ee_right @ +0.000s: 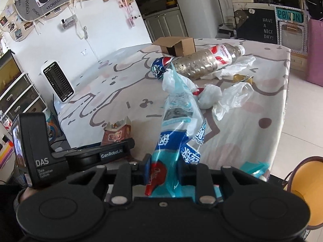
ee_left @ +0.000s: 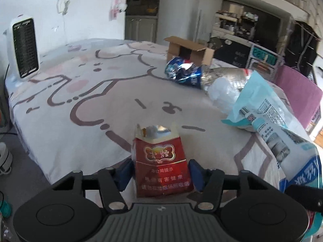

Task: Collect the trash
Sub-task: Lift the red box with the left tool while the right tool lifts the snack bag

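A torn-open red cigarette pack (ee_left: pixel 162 165) stands upright on the cartoon-print bedsheet (ee_left: pixel 80 84). My left gripper (ee_left: pixel 160 173) has its blue pads against both sides of the pack. My right gripper (ee_right: pixel 164 172) is shut on the lower end of a light-blue printed plastic bag (ee_right: pixel 177 121), which rises crumpled from the pads and shows at the right of the left wrist view too, as the bag (ee_left: pixel 262 113). Beyond the left gripper's black housing (ee_right: pixel 38 141), the pack (ee_right: pixel 117 133) is also visible.
Farther up the bed lie a crushed blue can (ee_right: pixel 160 65), a clear plastic bottle (ee_right: pixel 208 60), crumpled white bags (ee_right: pixel 210 96) and an open cardboard box (ee_right: pixel 177 45). A white heater (ee_left: pixel 23 48) stands at the bed's left edge. A pink bin (ee_left: pixel 298 92) is to the right.
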The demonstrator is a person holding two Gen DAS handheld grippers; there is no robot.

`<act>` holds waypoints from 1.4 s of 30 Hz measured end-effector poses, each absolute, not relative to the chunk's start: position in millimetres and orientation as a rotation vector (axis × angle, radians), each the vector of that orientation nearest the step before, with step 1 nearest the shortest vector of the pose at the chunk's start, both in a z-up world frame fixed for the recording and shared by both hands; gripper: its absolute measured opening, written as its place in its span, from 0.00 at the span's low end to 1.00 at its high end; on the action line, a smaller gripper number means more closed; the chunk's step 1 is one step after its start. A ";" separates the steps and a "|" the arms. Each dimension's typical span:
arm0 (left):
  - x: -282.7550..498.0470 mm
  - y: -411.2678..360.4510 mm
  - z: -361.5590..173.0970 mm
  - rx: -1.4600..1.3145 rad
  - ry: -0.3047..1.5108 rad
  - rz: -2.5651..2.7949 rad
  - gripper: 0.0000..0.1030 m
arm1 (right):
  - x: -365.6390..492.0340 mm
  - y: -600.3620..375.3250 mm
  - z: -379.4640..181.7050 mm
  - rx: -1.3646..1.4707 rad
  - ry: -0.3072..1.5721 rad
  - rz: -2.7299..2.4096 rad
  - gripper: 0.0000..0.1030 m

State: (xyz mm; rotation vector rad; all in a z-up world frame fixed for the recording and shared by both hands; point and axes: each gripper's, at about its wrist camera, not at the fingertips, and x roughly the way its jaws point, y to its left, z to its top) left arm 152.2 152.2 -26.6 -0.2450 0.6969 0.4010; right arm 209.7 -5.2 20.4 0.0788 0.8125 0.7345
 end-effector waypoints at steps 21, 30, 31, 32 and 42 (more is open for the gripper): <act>114.1 97.7 58.7 -0.202 0.482 0.160 0.54 | 178.0 -80.6 75.7 0.150 0.628 0.602 0.25; 126.9 41.6 63.0 -0.150 0.498 0.045 0.54 | 166.4 -147.7 80.5 0.188 0.586 0.494 0.25; 128.9 35.1 62.5 -0.144 0.501 0.032 0.54 | 165.5 -156.3 79.3 0.194 0.585 0.480 0.25; 131.6 27.9 61.8 -0.140 0.505 0.020 0.54 | 164.8 -163.4 78.2 0.199 0.585 0.468 0.25; 158.8 -41.5 48.7 -0.090 0.552 -0.099 0.54 | 165.8 -234.7 57.2 0.244 0.609 0.341 0.25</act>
